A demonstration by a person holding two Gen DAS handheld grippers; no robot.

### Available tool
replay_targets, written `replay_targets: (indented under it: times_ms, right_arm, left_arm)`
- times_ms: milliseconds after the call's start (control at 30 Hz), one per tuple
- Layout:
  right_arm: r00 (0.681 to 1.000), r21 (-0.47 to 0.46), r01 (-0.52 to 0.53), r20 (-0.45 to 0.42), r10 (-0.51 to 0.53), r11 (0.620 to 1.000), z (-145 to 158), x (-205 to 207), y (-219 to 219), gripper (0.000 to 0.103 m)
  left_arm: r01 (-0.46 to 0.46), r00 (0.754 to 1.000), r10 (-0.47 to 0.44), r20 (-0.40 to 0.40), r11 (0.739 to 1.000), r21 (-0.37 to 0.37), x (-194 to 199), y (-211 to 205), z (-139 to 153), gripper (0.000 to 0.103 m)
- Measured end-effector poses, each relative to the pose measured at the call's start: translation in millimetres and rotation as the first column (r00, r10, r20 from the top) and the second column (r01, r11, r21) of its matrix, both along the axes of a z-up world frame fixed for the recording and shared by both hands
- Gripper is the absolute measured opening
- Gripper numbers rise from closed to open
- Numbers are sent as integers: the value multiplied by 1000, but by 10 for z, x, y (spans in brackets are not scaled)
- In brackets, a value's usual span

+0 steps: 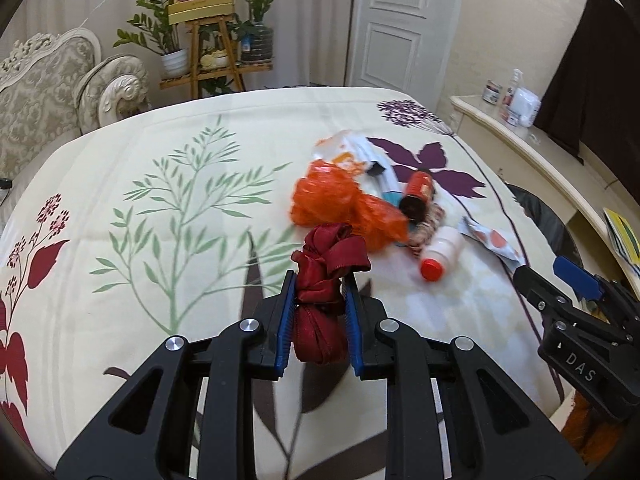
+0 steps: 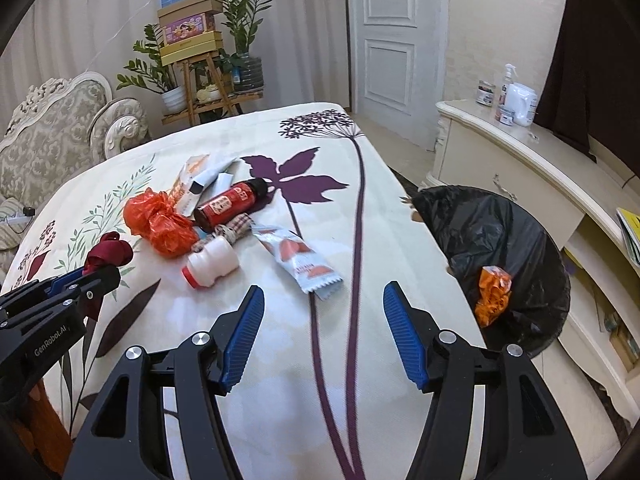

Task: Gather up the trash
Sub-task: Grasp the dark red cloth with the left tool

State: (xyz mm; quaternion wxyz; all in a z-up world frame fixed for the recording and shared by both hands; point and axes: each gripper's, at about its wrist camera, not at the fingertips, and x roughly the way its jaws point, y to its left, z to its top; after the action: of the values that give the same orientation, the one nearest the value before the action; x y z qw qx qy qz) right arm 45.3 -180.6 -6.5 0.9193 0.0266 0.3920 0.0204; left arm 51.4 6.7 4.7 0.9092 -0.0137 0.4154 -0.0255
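Note:
My left gripper (image 1: 319, 280) is shut on a dark red ribbon (image 1: 326, 268) and holds it above the floral table cover; it also shows in the right wrist view (image 2: 109, 254). My right gripper (image 2: 323, 292) is open and empty, above the cover near a white snack wrapper (image 2: 300, 262). Trash lies in a pile: an orange plastic bag (image 2: 160, 222), a small white bottle with a red cap (image 2: 210, 266), a red-labelled dark bottle (image 2: 230, 204) and more wrappers (image 2: 192, 180). A bin with a black liner (image 2: 496, 256) stands right of the table, an orange packet (image 2: 494, 292) inside it.
The table (image 2: 400, 240) wears a cream cover with leaf prints. A cream sideboard (image 2: 520, 168) with bottles and jars stands at right. A patterned armchair (image 2: 52, 136), a plant stand (image 2: 200, 80) with boxes and a white door (image 2: 392, 32) are behind.

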Motion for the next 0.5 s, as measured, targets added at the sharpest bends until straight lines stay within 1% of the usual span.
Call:
replay_targets:
  times_ms: [500]
  right_arm:
    - [999, -4, -20, -33, 20, 1000, -54, 242, 83, 62]
  left_arm:
    - [-67, 998, 67, -7, 998, 7, 184, 226, 1, 22]
